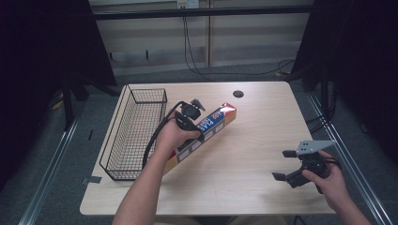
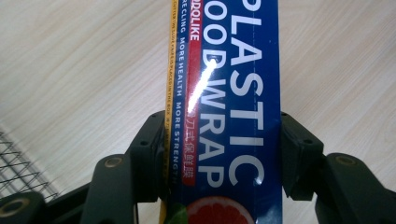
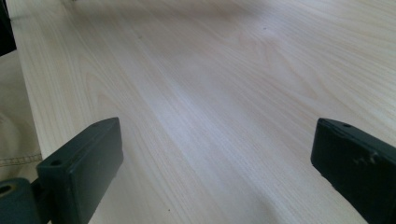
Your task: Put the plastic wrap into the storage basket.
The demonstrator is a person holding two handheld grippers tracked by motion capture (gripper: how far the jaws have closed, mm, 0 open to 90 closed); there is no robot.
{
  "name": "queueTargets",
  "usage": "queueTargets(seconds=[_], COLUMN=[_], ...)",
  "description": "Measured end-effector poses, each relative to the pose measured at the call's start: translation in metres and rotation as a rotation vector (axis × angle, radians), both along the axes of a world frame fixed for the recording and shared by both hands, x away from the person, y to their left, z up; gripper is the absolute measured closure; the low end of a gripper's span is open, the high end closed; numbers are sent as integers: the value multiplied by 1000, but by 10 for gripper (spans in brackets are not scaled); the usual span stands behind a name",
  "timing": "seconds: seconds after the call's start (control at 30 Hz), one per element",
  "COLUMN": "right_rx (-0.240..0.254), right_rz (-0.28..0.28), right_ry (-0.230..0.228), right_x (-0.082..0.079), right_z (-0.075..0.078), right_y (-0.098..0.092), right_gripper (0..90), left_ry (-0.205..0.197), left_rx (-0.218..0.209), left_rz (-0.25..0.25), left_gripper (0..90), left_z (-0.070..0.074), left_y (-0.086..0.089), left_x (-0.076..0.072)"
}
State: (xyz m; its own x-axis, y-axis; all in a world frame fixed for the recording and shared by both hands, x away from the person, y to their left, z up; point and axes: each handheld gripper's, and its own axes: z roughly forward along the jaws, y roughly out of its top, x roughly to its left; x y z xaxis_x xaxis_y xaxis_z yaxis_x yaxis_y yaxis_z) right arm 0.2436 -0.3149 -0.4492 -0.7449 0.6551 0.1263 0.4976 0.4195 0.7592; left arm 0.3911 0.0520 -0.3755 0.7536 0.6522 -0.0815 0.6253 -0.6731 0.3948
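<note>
A long box of plastic wrap point(image 1: 206, 132) lies flat on the wooden table point(image 1: 263, 126), just right of a black wire basket point(image 1: 133, 133), its long axis running diagonally from the near end beside the basket's front corner to the far end pointing toward the table's centre-back. The left gripper point(image 1: 190, 123) sits over the box at about mid-length, its jaws set across the narrow width; in the left gripper view the box point(image 2: 229, 112) runs straight up between the two black jaws, each pad touching or all but touching a long side, so the gripper appears clamped on the carton, though how firmly cannot be told. The left hand point(image 1: 174, 133) is thus the one on the box, and the basket lies immediately to its left, open-topped and with nothing visible inside.

The right gripper point(image 1: 285, 165) hangs well apart from the box, near the table's front right edge, its jaws spread wide with nothing between them; the right gripper view looks across bare wood between the parted jaws. A small dark round hole point(image 1: 238, 93) marks the table beyond the box's far end. If the box is bound for the basket, a judgement only, the near rim wall is the one obstacle to lift over, and the box's length would need turning to match the basket's long side.
</note>
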Motion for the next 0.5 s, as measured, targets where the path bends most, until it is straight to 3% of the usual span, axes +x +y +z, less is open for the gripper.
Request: queueTargets(seconds=[0.13,0.23,0.27,0.3,0.33,0.5], right_rx=[0,1,-1,-2,-2,-1], right_rz=[0,1,1,0,0,-3], right_ry=[-2,-3,-3,-4,-4,2], right_x=[0,0,0,0,1,1], right_z=[0,0,0,0,0,0], right_y=[0,0,0,0,0,0], right_gripper=[19,20,19,20,19,20], left_ry=[0,-18,-10,-18,-17,-23], left_rx=[22,-6,13,-11,4,-6], left_rz=[0,57,37,66,58,99], left_gripper=[440,440,440,440,440,440], left_z=[9,13,16,16,18,26], left_y=[7,12,16,16,19,28], left_x=[0,-1,0,-1,-1,-2])
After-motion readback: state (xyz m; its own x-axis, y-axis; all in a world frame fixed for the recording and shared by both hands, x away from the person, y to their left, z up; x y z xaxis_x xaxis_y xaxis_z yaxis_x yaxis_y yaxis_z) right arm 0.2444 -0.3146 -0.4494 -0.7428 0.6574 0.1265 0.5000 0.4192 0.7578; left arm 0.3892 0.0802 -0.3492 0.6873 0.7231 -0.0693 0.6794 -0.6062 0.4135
